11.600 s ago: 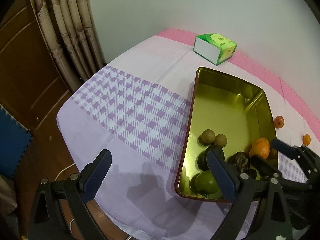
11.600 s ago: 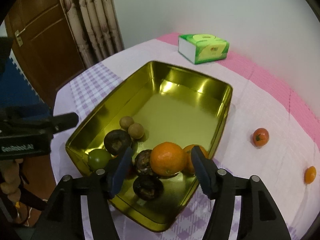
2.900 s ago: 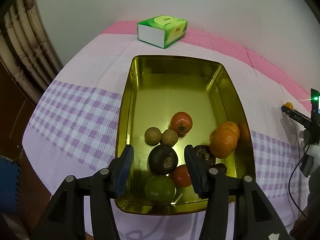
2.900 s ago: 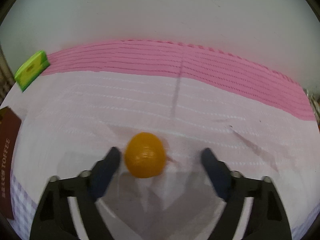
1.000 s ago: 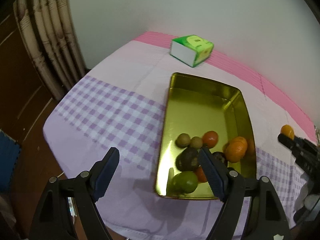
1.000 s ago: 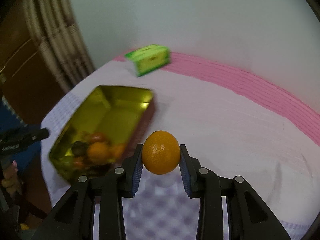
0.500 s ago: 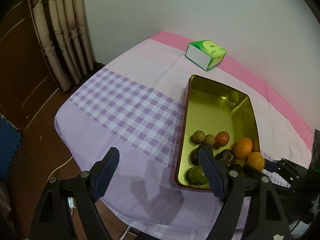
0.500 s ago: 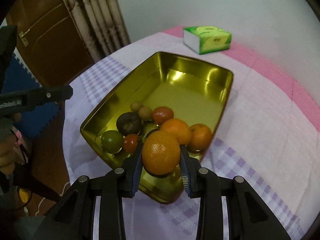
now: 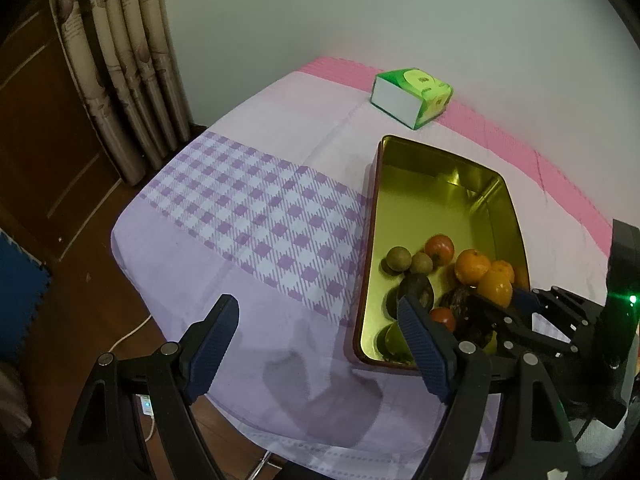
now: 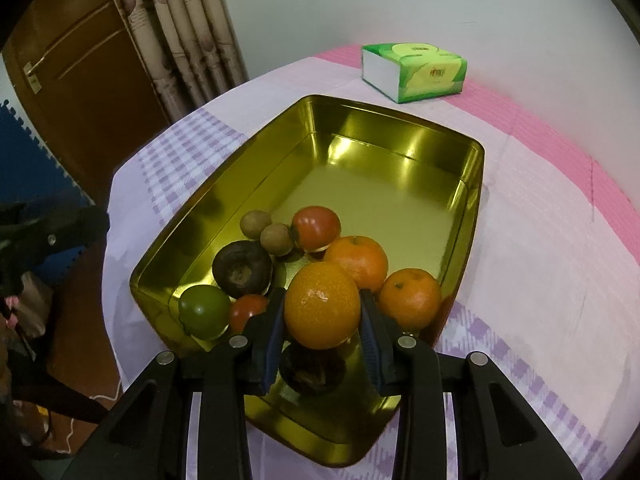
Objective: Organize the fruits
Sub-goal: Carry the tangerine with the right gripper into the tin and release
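The left claw (image 9: 316, 344) hangs spread and empty over the checked cloth (image 9: 256, 216) on the surface, beside the gold tin (image 10: 400, 128). The right claw (image 10: 322, 332) pinches an orange (image 10: 322, 306) above the tin's near end, over the other fruit.

Glossy gold metal tin (image 10: 478, 168), cloth tablecloth (image 9: 256, 208)

Tin's (image 10: 476, 184) far half bare; fruit pile (image 10: 280, 256) crowds near end

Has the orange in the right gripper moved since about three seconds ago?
Yes. The orange was on the cloth far from the gold tin; now the right gripper holds it over the tin's near end.
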Demonstrator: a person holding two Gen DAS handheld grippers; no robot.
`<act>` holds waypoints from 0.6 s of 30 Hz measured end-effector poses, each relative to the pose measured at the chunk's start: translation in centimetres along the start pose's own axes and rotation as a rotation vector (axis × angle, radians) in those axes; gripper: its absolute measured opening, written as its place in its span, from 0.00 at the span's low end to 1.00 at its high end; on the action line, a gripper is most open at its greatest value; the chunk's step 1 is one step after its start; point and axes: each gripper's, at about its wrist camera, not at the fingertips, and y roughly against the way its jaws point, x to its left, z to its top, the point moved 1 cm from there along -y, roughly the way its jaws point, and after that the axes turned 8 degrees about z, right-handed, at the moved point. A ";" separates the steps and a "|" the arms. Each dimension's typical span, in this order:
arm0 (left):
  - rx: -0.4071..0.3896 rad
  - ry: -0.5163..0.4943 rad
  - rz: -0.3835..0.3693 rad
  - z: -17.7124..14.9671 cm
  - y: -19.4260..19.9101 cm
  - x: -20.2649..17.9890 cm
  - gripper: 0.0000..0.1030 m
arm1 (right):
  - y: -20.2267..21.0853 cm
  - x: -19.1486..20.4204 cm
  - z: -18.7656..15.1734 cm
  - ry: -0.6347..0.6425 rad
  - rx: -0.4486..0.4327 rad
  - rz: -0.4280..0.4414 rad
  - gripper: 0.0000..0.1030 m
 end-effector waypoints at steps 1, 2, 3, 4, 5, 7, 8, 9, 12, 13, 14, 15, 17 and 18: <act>0.000 -0.004 0.003 -0.1 0.0 -0.1 0.76 | -0.2 0.0 0.0 -0.003 0.003 0.000 0.35; 0.000 -0.007 0.004 -0.1 -0.1 -0.1 0.76 | -0.2 -0.1 -0.1 -0.009 0.002 -0.002 0.35; 0.002 -0.011 0.005 -0.2 -0.1 -0.2 0.76 | -0.3 -0.2 -0.1 -0.017 0.002 -0.005 0.35; 0.003 -0.014 0.005 -0.2 -0.2 -0.3 0.76 | -0.3 -0.3 -0.1 -0.022 0.002 -0.003 0.35; 0.003 -0.017 0.005 -0.3 -0.2 -0.4 0.76 | -0.3 -0.3 -0.1 -0.024 0.002 -0.004 0.35; 0.002 -0.021 0.008 -0.3 -0.2 -0.5 0.76 | -0.3 -0.4 0.0 -0.028 0.003 -0.015 0.38; 0.002 -0.023 0.010 -0.3 -0.3 -0.5 0.76 | -0.3 -0.5 0.0 -0.030 0.002 -0.017 0.39; 0.004 -0.027 0.013 -0.4 -0.3 -0.6 0.76 | -0.3 -0.6 0.0 -0.038 0.002 -0.017 0.41; 0.004 -0.033 0.017 -0.4 -0.4 -0.8 0.76 | 0.0 -0.5 0.1 -0.045 -0.011 -0.017 0.55; 0.004 -0.036 0.020 -0.5 -0.5 -0.9 0.76 | 0.1 -0.4 0.1 -0.045 -0.014 -0.018 0.60; 0.004 -0.038 0.022 -0.5 -0.5 -0.9 0.76 | 0.3 -0.3 0.2 -0.043 -0.017 -0.016 0.62; 0.001 -0.041 0.026 -0.5 -0.5 -1.0 0.76 | 0.5 -0.1 0.2 -0.036 -0.025 -0.030 0.66; 0.000 -0.044 0.030 -0.6 -0.5 -1.1 0.76 | 1.0 0.1 0.2 -0.031 -0.037 -0.039 0.68; 0.001 -0.044 0.028 -0.6 -0.5 -1.1 0.76 | 1.3 0.2 0.2 -0.035 -0.046 -0.036 0.71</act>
